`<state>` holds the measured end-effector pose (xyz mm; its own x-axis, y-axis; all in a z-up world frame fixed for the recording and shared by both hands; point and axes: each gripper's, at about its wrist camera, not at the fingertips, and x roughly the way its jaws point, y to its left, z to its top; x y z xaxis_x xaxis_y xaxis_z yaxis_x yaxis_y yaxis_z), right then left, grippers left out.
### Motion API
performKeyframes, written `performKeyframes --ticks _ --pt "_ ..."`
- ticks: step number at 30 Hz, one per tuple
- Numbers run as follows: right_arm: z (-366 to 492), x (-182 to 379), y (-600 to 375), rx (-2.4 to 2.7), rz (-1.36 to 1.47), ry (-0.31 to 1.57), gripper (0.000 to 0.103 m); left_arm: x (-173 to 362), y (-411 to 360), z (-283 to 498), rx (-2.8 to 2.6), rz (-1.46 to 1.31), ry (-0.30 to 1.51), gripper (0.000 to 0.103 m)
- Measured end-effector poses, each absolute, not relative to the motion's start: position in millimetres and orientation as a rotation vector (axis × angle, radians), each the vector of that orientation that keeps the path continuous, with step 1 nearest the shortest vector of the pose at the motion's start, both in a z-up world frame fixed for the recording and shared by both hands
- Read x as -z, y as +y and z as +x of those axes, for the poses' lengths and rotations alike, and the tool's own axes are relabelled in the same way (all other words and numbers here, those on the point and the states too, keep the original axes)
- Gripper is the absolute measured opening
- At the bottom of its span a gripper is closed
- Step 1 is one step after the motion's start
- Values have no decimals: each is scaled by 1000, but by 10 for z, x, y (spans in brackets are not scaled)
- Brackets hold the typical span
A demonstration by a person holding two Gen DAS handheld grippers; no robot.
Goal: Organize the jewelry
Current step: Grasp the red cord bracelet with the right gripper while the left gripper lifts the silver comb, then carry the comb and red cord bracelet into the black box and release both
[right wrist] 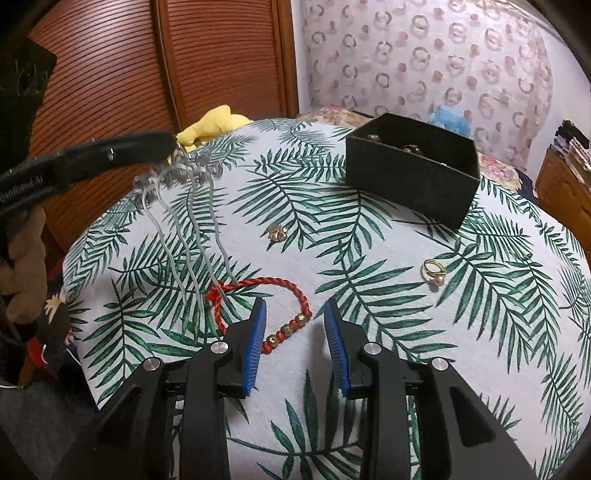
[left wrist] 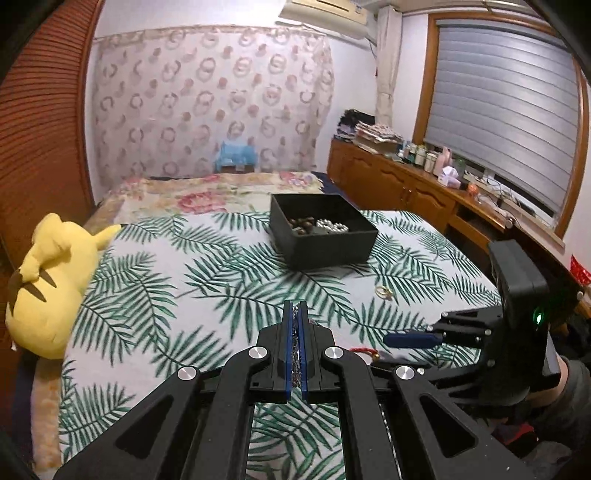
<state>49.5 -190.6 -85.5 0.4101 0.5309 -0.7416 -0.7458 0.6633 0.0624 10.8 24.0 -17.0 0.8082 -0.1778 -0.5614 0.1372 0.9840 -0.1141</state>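
The left gripper [left wrist: 297, 308] is clamped on a silver chain [right wrist: 184, 177], lifted above the cloth [right wrist: 369, 295]. I judge it must next carry the chain over the box [left wrist: 321, 236]. The right gripper [right wrist: 294, 306] stands apart over the red bracelet [right wrist: 280, 284].

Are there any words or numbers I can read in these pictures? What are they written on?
"...enRobot.AI", white letters on the black body of the left hand-held gripper, seen from the right wrist; the first letters are cut off and blurry, so this reading is unsure.
Blue print on the air conditioner: too small and blurred to read.
Bottles on the wooden cabinet: labels too small to read.
Nothing else carries words or numbers.
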Motion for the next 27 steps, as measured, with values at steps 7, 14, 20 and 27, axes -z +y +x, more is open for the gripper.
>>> performKeyframes --ticks 7,14,20,27 --pt "462 932 -1852 -795 -364 819 21 119 316 141 144 -67 582 2" --pt "521 904 -1932 -781 -396 818 8 101 304 257 141 -59 577 2" --pt "674 694 -2030 -762 -398 766 8 56 272 403 151 -49 574 2" --pt "1002 412 -2185 -730 -383 699 8 -67 202 678 164 -40 553 2"
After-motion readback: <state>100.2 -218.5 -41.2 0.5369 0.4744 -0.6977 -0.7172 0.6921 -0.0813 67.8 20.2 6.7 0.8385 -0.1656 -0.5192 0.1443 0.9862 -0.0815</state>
